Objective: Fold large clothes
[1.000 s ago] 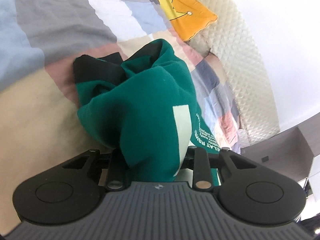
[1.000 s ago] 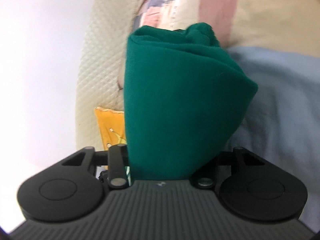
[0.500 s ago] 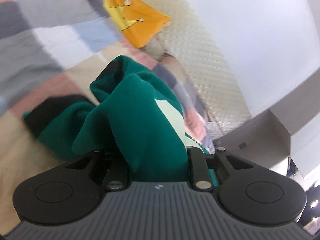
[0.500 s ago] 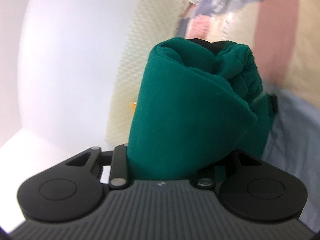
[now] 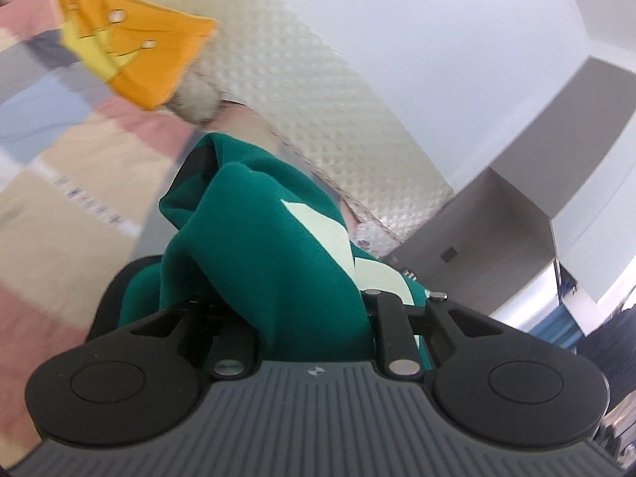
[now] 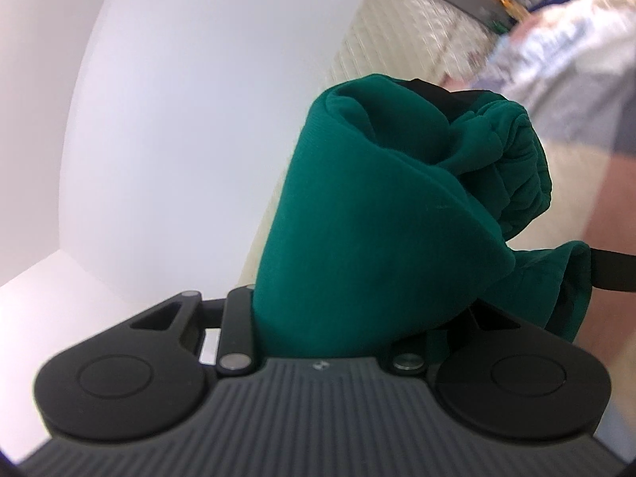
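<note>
A dark green garment with black trim and a pale print [image 5: 270, 246] bunches up out of my left gripper [image 5: 310, 318], which is shut on a thick fold of it, lifted above the bed. In the right wrist view another rolled-up part of the same green garment [image 6: 377, 218] fills the middle, and my right gripper [image 6: 322, 318] is shut on it. The cloth hides the fingertips of both grippers. A black strip of the garment [image 6: 612, 274] trails off to the right.
Below lies a patchwork bedspread [image 5: 79, 183] in beige, pink, blue and grey. An orange cushion [image 5: 135, 59] leans on a cream quilted headboard [image 5: 318, 99]. A grey cabinet [image 5: 497, 230] and a white wall [image 6: 198, 99] stand behind.
Both grippers have risen with the green garment in them and tilted upward. The bedspread has slid out of the middle of both views, and more wall and headboard shows.
</note>
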### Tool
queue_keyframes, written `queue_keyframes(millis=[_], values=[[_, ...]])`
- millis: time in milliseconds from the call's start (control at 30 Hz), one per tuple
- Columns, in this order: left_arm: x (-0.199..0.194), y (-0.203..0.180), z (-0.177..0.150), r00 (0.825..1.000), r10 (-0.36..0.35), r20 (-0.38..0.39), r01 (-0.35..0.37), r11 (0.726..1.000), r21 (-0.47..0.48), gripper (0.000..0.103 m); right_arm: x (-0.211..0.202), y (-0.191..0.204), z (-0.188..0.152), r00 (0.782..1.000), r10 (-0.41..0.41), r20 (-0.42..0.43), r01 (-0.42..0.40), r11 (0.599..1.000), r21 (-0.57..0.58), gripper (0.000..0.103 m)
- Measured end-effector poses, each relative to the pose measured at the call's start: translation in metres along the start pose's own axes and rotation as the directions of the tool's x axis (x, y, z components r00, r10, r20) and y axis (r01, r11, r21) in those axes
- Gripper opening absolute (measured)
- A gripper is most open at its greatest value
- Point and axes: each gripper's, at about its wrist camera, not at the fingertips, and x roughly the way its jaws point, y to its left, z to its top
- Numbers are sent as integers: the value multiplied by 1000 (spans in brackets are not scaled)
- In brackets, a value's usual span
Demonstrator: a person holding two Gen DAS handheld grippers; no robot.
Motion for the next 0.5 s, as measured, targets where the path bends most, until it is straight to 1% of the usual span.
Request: queue_keyframes(millis=[100,200,300,367,400,500], values=[[52,-27,11,1000,-7,-17,7,999,35,23,25,-7,34,1000,0,25,1,999,-38,40],[110,-44,18,999,-26,-35,28,998,57,23,51,-22,68,999,-4,52,7,998,-64,40],[166,-59,13,998,-34,-58,39,996,86,23,72,-43,94,997,-2,78,9,996,-88,40],[204,-57,8,996,-41,-77,49,993,107,23,80,-62,104,996,-7,92,16,995,-99,40],[223,-55,5,995,-47,-86,56,992,111,23,90,-78,111,995,-16,97,26,995,-97,40],[273,-39,-15,991,-48,-126,62,992,112,23,103,-117,117,994,-55,98,63,995,-80,40]])
